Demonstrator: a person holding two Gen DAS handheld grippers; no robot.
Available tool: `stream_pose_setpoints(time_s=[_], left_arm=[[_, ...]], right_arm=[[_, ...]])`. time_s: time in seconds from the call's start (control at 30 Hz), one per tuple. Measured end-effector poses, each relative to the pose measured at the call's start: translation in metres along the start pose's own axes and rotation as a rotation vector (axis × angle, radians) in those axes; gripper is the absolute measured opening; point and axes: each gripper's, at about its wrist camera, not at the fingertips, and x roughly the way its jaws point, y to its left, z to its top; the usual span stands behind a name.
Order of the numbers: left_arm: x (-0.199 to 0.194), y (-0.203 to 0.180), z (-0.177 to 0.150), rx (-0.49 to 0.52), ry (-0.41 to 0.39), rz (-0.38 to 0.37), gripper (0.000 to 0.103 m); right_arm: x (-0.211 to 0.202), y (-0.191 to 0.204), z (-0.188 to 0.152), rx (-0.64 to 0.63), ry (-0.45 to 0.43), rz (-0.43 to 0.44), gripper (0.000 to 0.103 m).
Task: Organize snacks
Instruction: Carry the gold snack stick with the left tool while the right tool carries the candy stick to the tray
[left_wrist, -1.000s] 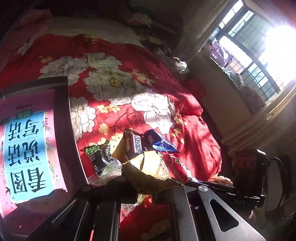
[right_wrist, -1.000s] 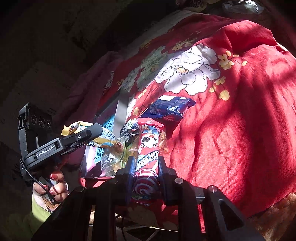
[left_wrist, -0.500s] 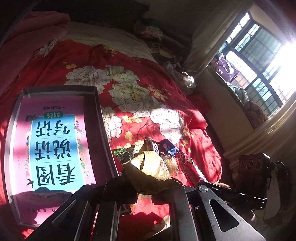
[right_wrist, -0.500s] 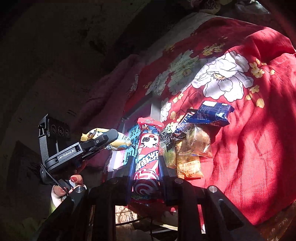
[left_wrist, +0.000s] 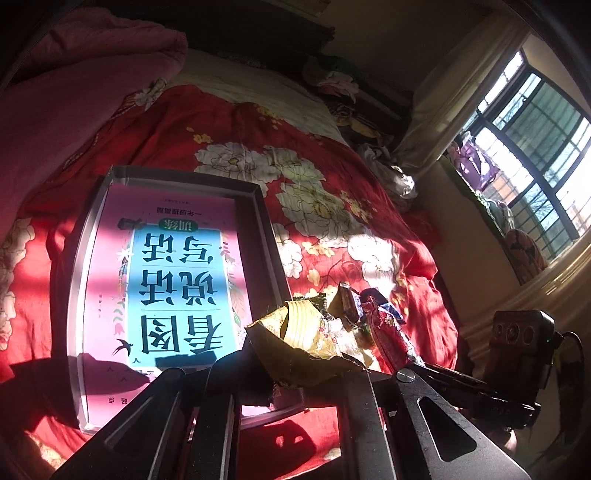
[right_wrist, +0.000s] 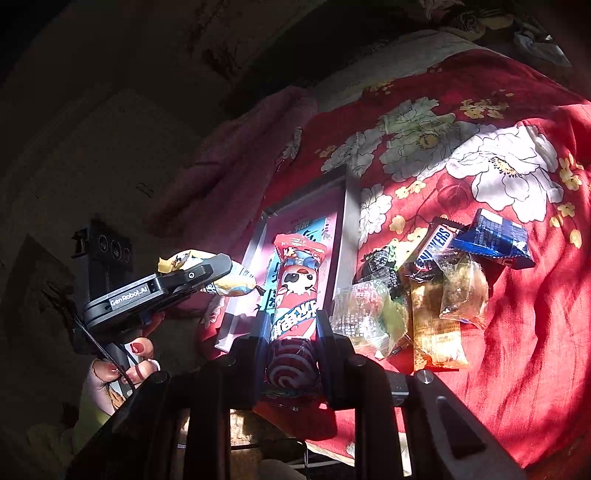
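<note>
We are clamping a yellow packet (left_wrist: 295, 343) in the left gripper (left_wrist: 291, 373), its jaws nearly shut on the crumpled foil, and we are squeezing a red pack (right_wrist: 295, 291) in the right gripper (right_wrist: 291, 332), jaws tight on its lower half with its long axis running straight out along the fingers. Taking the tray (left_wrist: 92, 236) as our landmark, the yellow packet is hanging over the tray's near right corner, while the red pack is reaching over the tray's near edge and pointing up its length; the left gripper is the nearer of the two to the tray's bare floor, so we are judging that it should drop first. The floor is showing only a pink and blue book (left_wrist: 177, 280), with no snacks on it. The remaining snacks (right_wrist: 424, 288) are lying in a loose heap on the quilt (right_wrist: 517, 332) just right of the tray's right wall. Compared with a second ago, both hands have swung toward the tray: the left view now takes in the whole tray instead of one side, and the heap has slid off to the right.
</note>
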Motion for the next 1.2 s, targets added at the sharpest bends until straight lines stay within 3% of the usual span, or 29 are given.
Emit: stream_pose_setpoints(time_s=[0.53, 1.07, 1.2], left_arm=[[-0.017, 0.045, -0.01, -0.072, -0.02, 0.066, 0.009], [-0.004, 0.083, -0.023, -0.113, 0.004, 0.106, 0.009], [0.004, 0.083, -0.026, -0.065, 0.005, 0.182, 0.009]], right_arm=[[0.055, 0.037, 0.004, -0.132, 0.061, -0.085, 0.025], [0.099, 0.048, -0.005, -0.211, 0.095, -0.182, 0.025], [0.108, 0.045, -0.008, -0.222, 0.115, -0.208, 0.025]])
